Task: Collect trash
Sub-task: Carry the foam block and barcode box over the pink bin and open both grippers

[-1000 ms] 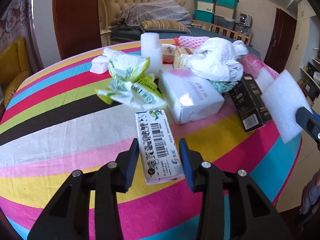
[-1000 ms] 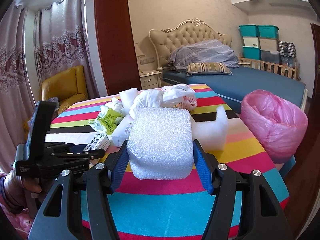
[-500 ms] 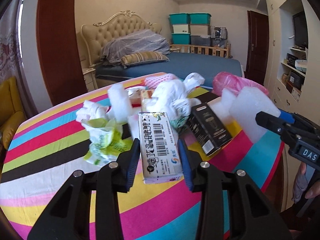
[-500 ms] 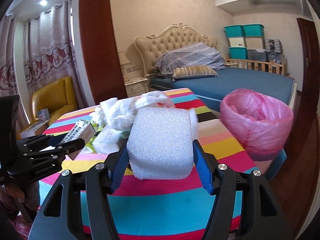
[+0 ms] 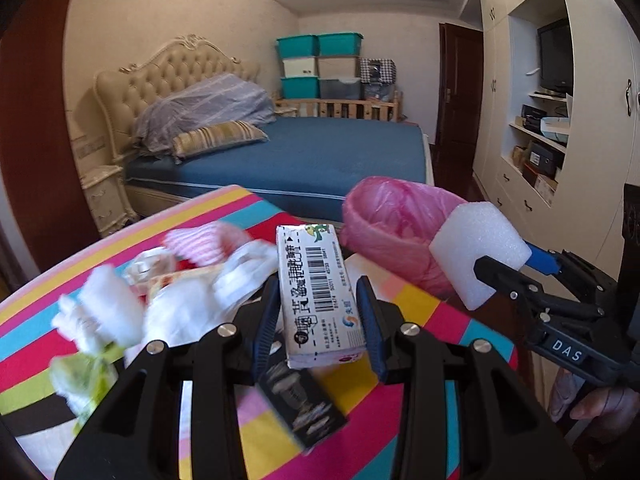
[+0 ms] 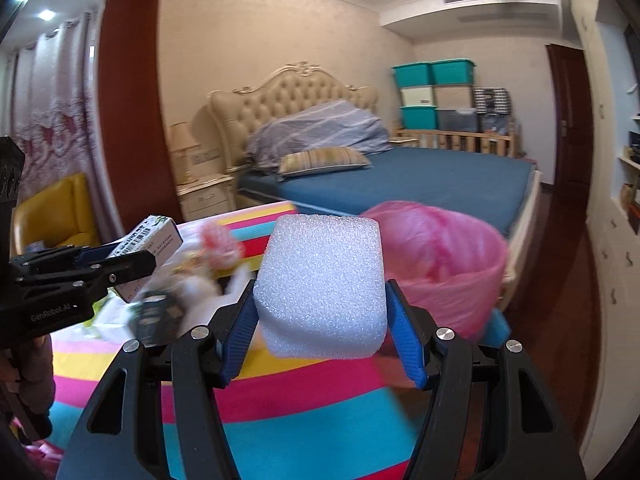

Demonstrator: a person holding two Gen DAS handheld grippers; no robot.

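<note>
Light: bright, even daylight; ceiling spots (image 6: 46, 14) glow far left.
Blur: litter (image 5: 168, 300) and bin (image 6: 448, 256) smeared by motion; held box (image 5: 320, 292) and foam (image 6: 320, 288) sharp.
Edges: strong fisheye bending, black corners.

White foam block (image 6: 320, 288), pebbled texture, between blue-padded black fingers (image 6: 240, 328). White carton (image 5: 320, 292) bearing black barcode, black characters and a green motif at its 12 o'clock end. Pink translucent bin liner (image 5: 392, 232) at 1 o'clock of the carton. Tablecloth (image 5: 420, 308) striped magenta, yellow, cyan, white, black and lime. Black box (image 5: 300, 404) with grey print at 6 o'clock. Navy bedspread (image 6: 420, 176); teal crates (image 6: 432, 72).
</note>
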